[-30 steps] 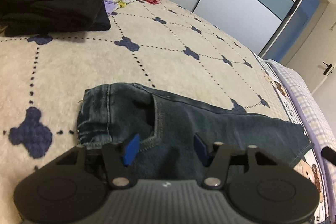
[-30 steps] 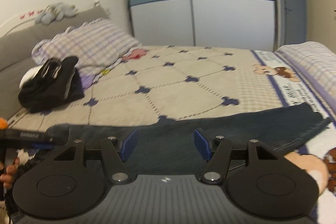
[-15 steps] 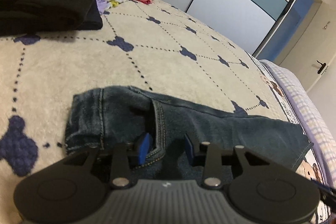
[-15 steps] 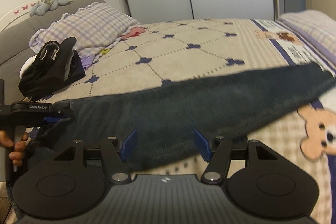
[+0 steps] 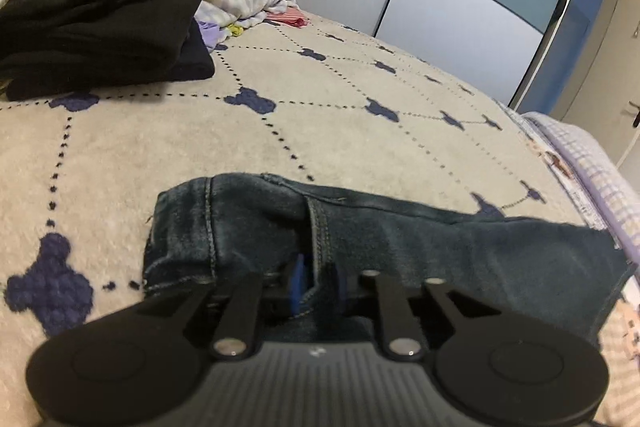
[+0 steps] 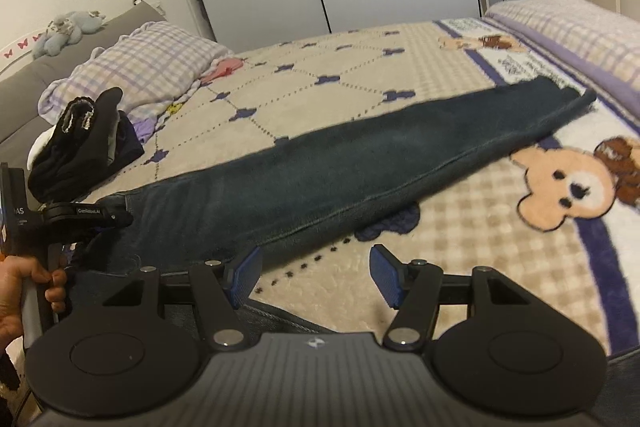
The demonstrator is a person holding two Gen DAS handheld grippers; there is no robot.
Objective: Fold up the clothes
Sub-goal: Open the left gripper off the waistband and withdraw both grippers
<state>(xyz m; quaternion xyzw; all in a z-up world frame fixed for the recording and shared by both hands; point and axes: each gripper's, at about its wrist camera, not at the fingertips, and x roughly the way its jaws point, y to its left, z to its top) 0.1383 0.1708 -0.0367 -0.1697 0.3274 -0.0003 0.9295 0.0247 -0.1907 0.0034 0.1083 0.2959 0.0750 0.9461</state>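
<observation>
Since a second earlier the left gripper [image 5: 318,281] had narrowed its 2 pads onto a denim seam of the jeans [image 5: 400,239], pinching it. In the right view, the right gripper [image 6: 314,277] hung open over the blanket [image 6: 460,227], just beside the jeans' edge.

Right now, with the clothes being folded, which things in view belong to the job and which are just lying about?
Part of the job:
jeans
left gripper, shut on the jeans
right gripper, open

Lying about:
checked pillow
black clothes pile
plush toy
bear blanket
</observation>
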